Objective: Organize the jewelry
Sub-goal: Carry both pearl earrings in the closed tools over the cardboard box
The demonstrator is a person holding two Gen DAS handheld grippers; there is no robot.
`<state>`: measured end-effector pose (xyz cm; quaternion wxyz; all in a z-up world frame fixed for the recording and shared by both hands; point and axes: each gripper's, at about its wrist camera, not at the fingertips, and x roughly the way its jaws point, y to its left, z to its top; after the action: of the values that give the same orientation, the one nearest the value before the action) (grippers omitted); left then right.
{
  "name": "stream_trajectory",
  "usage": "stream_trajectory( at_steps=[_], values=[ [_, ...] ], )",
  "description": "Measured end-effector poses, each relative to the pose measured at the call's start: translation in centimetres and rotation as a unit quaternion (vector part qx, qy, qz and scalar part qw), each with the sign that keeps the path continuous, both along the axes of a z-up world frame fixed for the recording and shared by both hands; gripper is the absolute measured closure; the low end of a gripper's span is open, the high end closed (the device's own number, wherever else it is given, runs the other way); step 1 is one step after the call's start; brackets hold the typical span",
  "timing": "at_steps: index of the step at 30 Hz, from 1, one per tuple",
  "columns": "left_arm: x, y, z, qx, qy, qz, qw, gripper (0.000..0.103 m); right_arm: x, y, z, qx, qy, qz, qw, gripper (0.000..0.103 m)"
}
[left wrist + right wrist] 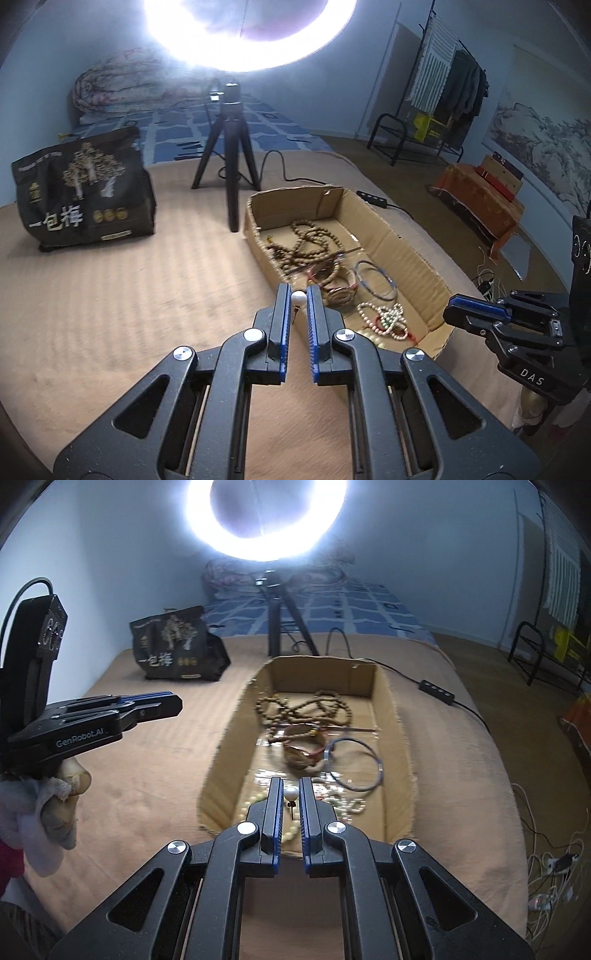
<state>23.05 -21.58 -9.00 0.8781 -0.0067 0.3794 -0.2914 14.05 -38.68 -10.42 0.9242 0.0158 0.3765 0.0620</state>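
Note:
My left gripper [298,288] is shut on a white pearl stud earring [298,299], its pin hanging below, just left of the cardboard box [406,240]. My right gripper [291,782] is shut on a second pearl stud earring [291,795] above the box's near end [221,753]. The box holds a brown wooden bead necklace [317,707], a wooden bracelet [304,755], a blue bangle [369,764] and a white pearl strand [384,319]. Each gripper also shows side-on in the other's view: the right gripper [476,312], the left gripper [162,701].
The box lies on a tan blanket [129,295] over a bed. A black printed bag [85,192] stands at the back left. A ring light on a black tripod [231,162] stands behind the box, with its cable and inline switch [437,692] at the right. A gloved hand [55,805] holds the left gripper.

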Motion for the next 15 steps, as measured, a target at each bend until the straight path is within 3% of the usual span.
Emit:
stream_trajectory(
  at_steps=[15],
  values=[
    [1.1, -4.6, -0.4, 0.002, 0.001, -0.015, 0.9999, 0.096, 1.3, -2.5, -0.5, -0.010, 0.005, -0.016, 1.000, 0.096]
  ],
)
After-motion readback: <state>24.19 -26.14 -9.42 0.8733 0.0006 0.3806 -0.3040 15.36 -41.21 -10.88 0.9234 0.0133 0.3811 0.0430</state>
